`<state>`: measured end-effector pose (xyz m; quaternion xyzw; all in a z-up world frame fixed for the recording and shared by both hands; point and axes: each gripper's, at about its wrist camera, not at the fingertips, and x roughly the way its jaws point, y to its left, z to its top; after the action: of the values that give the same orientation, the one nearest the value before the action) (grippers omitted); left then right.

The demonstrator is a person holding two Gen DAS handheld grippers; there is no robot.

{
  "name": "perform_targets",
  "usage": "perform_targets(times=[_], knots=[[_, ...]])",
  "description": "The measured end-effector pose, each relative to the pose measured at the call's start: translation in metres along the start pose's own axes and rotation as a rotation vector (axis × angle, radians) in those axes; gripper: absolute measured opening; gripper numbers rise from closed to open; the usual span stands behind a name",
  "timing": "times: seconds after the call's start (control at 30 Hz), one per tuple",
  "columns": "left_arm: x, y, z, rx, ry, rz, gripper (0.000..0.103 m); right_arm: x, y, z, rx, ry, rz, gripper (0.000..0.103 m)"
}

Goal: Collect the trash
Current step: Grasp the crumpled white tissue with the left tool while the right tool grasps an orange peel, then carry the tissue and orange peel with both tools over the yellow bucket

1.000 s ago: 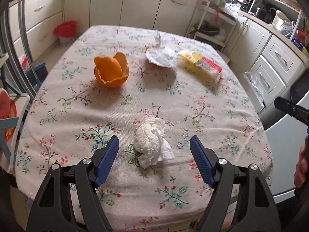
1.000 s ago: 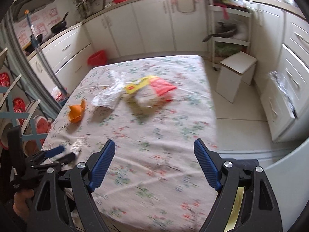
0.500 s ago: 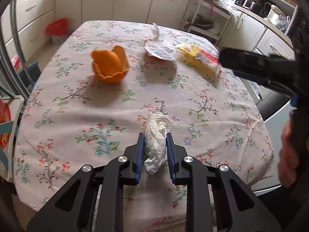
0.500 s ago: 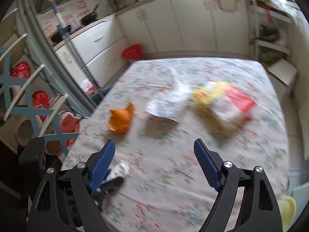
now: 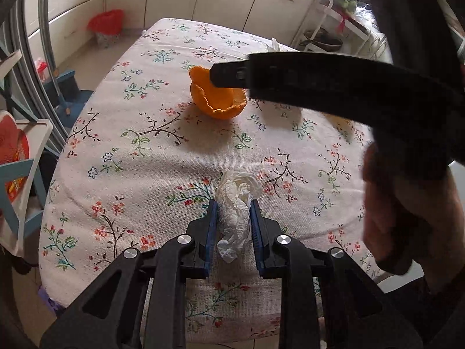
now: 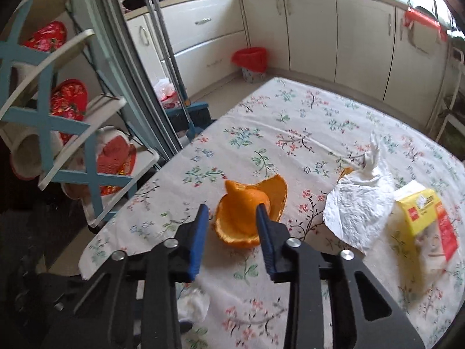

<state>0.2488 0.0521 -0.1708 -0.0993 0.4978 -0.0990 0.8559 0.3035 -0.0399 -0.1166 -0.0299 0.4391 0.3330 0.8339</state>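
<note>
A crumpled white tissue [image 5: 234, 215] is pinched between the blue pads of my left gripper [image 5: 234, 203], which is shut on it just above the floral tablecloth [image 5: 139, 157]. An orange peel cup [image 5: 216, 99] sits further back on the table. In the right wrist view the orange peel [image 6: 242, 218] lies between the jaws of my right gripper [image 6: 232, 208], which are closing. The right pad is at the peel and the left pad still stands a little off it. The right tool's black body [image 5: 319, 84] crosses the left wrist view above the peel.
A flat crumpled paper [image 6: 357, 206] and a yellow and red packet [image 6: 424, 221] lie right of the peel. On the floor beyond the table stands a bin with a red liner [image 6: 251, 61]. A blue rack with red slippers [image 6: 66, 101] and a broom [image 6: 189, 113] stand at the left.
My left gripper closed on the tissue. The right gripper swung left across the table from the packet side to the orange peel, and its jaws narrowed around it.
</note>
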Motion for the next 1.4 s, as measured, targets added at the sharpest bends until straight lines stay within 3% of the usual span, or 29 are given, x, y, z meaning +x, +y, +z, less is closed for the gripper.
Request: perform_targets(times=[0.3,0.43,0.7,0.83,1.1,1.4], knots=[[0.0,-0.001,-0.001,0.015,0.004,-0.003,0.021,0.026,-0.01,0.009,0.041,0.029,-0.001,0.03],[0.0,-0.001,-0.001,0.018,0.002,-0.002,0.021,0.025,-0.009,0.009,0.04,0.012,-0.009,0.017],[0.001,-0.004,-0.001,0.015,0.0,-0.001,0.021,-0.026,-0.027,0.015,0.137,-0.125,0.077,0.016],[0.0,-0.009,0.001,0.019,-0.016,-0.01,0.021,-0.055,-0.043,0.009,0.171,-0.154,0.078,0.016],[-0.004,-0.021,0.005,0.021,-0.059,-0.026,0.021,-0.1,-0.073,-0.029,0.189,-0.127,-0.005,0.016],[0.006,-0.05,-0.001,0.09,-0.077,0.024,0.021,-0.124,-0.083,-0.062,0.193,-0.098,-0.049,0.016]])
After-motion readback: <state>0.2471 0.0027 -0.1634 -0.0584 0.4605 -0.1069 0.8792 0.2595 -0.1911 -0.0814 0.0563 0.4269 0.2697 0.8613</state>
